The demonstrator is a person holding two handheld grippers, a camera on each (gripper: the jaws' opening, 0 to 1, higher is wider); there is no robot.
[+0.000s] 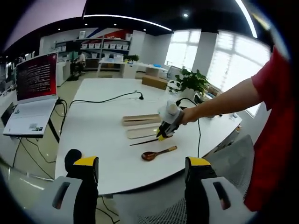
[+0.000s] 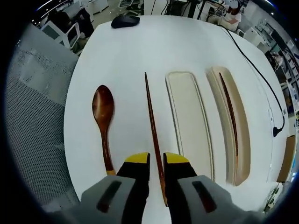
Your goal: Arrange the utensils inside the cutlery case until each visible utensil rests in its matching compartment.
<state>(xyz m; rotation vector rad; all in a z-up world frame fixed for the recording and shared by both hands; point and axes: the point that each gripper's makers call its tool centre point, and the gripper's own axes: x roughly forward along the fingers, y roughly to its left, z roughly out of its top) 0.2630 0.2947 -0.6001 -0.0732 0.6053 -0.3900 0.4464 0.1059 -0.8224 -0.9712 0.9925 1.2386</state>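
A dark wooden chopstick [image 2: 152,116] lies on the white table [image 2: 140,51] and runs back between the jaws of my right gripper [image 2: 157,159], which is shut on its near end. Left of it lies a wooden spoon [image 2: 103,112]. To its right sit an empty cream tray [image 2: 187,116] and a wooden tray [image 2: 243,140] holding a second chopstick [image 2: 230,112]. In the left gripper view a person's hand holds the right gripper [image 1: 166,128] over the chopstick [image 1: 142,142], near the spoon [image 1: 159,153] and both trays [image 1: 140,120]. My left gripper [image 1: 142,163] is open at the table's near edge.
A black mouse [image 2: 125,21] rests at the table's far end, and a black cable [image 2: 254,63] trails past the trays. A mesh chair [image 2: 32,116] stands beside the table. A laptop [image 1: 35,93] and a potted plant [image 1: 191,81] stand nearby.
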